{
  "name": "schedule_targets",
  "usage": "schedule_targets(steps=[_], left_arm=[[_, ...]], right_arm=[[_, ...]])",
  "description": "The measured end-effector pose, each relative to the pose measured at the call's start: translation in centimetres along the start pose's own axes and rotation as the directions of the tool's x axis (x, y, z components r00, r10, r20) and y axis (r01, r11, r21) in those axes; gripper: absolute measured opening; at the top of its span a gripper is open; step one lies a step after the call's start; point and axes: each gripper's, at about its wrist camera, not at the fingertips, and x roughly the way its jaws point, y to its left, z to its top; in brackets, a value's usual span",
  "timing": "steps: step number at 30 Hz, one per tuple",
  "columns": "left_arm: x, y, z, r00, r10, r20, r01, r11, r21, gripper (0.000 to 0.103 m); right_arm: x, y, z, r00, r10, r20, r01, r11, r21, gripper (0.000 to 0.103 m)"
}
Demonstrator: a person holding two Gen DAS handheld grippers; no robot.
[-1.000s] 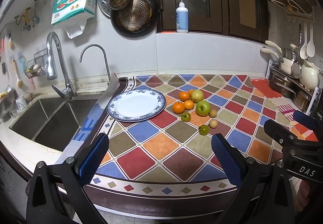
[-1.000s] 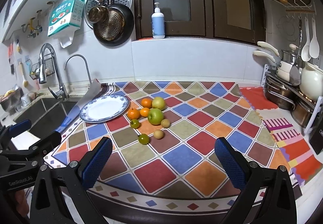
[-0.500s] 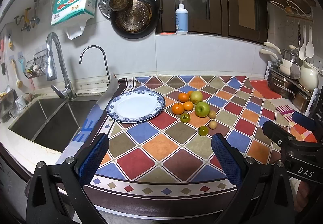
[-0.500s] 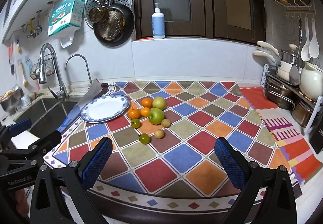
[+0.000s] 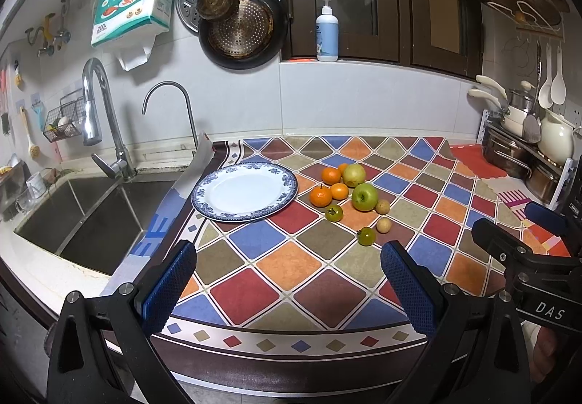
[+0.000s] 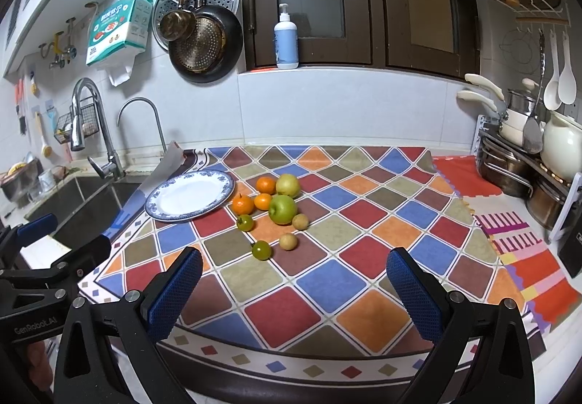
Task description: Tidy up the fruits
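Note:
A cluster of fruit lies on the chequered mat: a green apple (image 5: 364, 196) (image 6: 283, 209), a yellow-green apple (image 5: 354, 175) (image 6: 288, 185), several oranges (image 5: 320, 195) (image 6: 243, 204), two small green tomatoes (image 5: 366, 236) (image 6: 262, 250) and two small tan fruits (image 5: 383, 224) (image 6: 288, 241). An empty blue-rimmed white plate (image 5: 244, 191) (image 6: 190, 194) sits just left of them. My left gripper (image 5: 289, 280) is open and empty, near the counter's front edge. My right gripper (image 6: 293, 286) is open and empty, also at the front edge.
A steel sink (image 5: 83, 211) with two taps lies left of the mat. Pots and a white kettle (image 6: 562, 146) stand on a rack at the right. A black box (image 6: 571, 251) sits at the far right. Pans hang on the back wall.
Both grippers have shifted very slightly; the fruit and plate have not moved.

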Motion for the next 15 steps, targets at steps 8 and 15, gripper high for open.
schedule_targets(steps=[8, 15], left_arm=[[0.04, -0.02, 0.03, 1.000, 0.000, 0.000, 0.000, 1.000, 0.000, 0.103], [0.15, -0.05, 0.23, 1.000, 0.000, -0.005, 0.000, 1.000, 0.004, 0.103]], right_arm=[[0.02, 0.04, 0.02, 1.000, 0.000, -0.001, 0.000, 1.000, 0.002, 0.102], [0.13, 0.05, 0.06, 1.000, 0.001, -0.004, -0.001, 1.000, 0.003, 0.102]])
